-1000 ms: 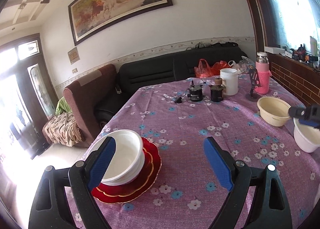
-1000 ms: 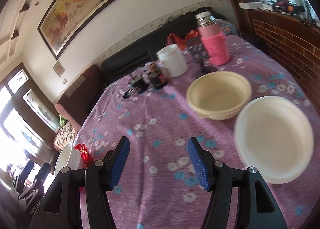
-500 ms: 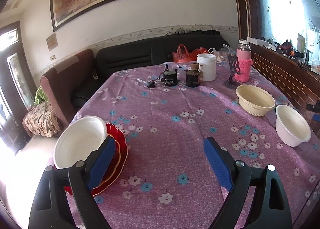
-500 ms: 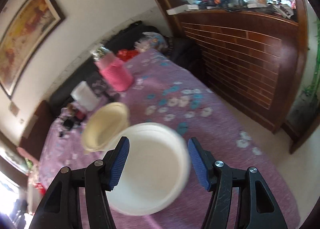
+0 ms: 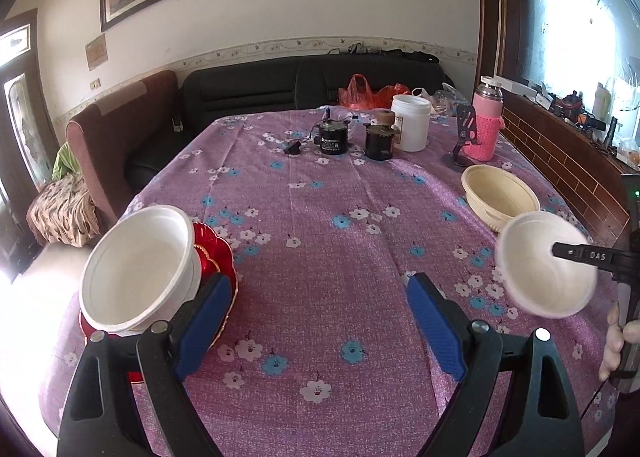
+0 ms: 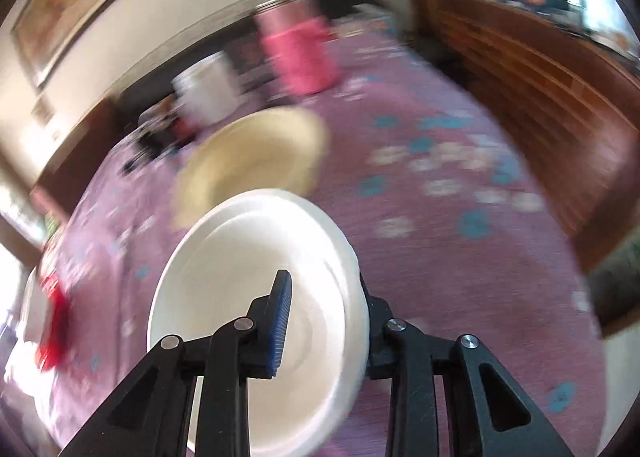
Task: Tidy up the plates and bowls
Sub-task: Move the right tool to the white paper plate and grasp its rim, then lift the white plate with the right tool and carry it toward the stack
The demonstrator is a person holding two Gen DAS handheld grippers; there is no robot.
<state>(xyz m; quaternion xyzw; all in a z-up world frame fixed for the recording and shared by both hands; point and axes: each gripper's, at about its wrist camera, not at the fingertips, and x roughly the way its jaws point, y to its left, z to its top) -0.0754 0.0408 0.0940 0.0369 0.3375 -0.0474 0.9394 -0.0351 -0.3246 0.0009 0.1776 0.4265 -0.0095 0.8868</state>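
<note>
Item: white bowl [image 6: 256, 297], tilted, at the right side of the table [image 5: 320, 257], just in front of the cream bowl [image 5: 500, 193]. Right claw [image 6: 320, 321]: jaws have just been closing, one finger inside the bowl and one outside its wall, pinching the rim. Left claw [image 5: 316, 321]: jaws wide apart, nothing between them, hanging over the cloth beside a second white bowl [image 5: 136, 269] that sits on red plates [image 5: 216, 257] at the left edge. Risks, as judged: a thin rim held at one spot may pivot or slip if swung fast; the right-wrist view is blurred, so the bite depth cannot be confirmed. The tilted bowl could clip the cream bowl. The left stack leans near the table edge; a knock from the free claw, or a hard nesting, may tip it off.
</note>
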